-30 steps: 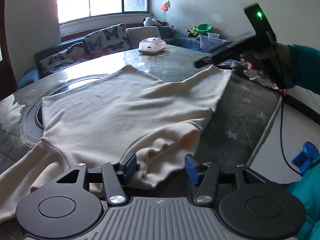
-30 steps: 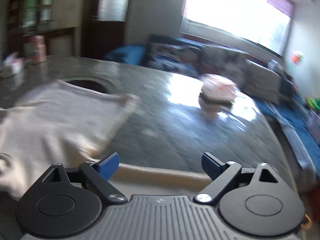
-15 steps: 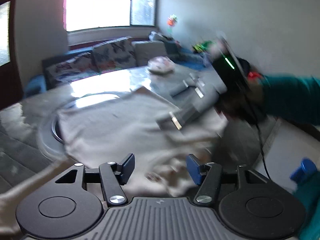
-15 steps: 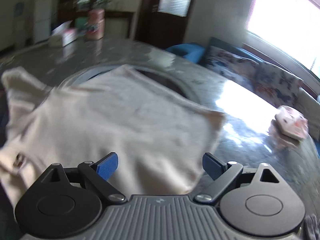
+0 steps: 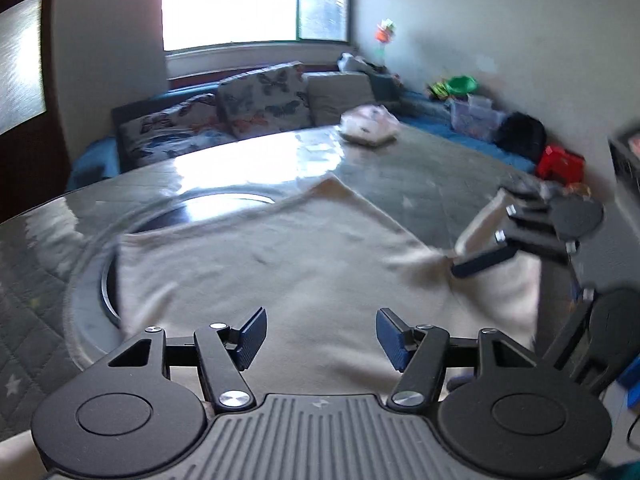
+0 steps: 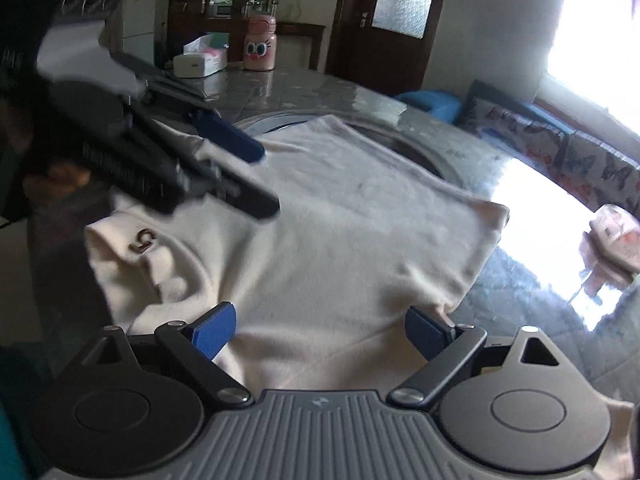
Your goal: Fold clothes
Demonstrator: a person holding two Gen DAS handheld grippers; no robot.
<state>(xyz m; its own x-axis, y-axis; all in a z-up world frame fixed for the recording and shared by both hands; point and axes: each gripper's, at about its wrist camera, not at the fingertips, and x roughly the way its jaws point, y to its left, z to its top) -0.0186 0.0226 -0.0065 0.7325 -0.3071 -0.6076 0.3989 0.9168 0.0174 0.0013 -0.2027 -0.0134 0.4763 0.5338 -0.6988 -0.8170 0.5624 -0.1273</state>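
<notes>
A cream sweater (image 5: 280,264) lies spread flat on the round grey table (image 5: 420,184), partly over its inset turntable ring. A small dark "5" mark (image 6: 144,240) shows near the sweater's left edge. My left gripper (image 5: 322,340) is open just above the near part of the cloth, with nothing between its blue pads. It also appears at the upper left in the right wrist view as the left gripper (image 6: 264,180), blurred. My right gripper (image 6: 320,334) is open over the sweater's near right edge. In the left wrist view the right gripper (image 5: 492,240) is blurred beside a raised bit of cloth.
A pink-and-white bundle (image 5: 368,128) sits on the far side of the table. A pink bottle with cartoon eyes (image 6: 260,48) and a tissue box (image 6: 200,62) stand at another edge. A sofa with butterfly cushions (image 5: 240,112) lies beyond. Toys and a red item (image 5: 560,164) sit on the floor.
The right gripper swung from the bare table onto the sweater and dropped to its right edge. The left gripper moved from the bunched hem to over flat cloth, jaws a little wider.
</notes>
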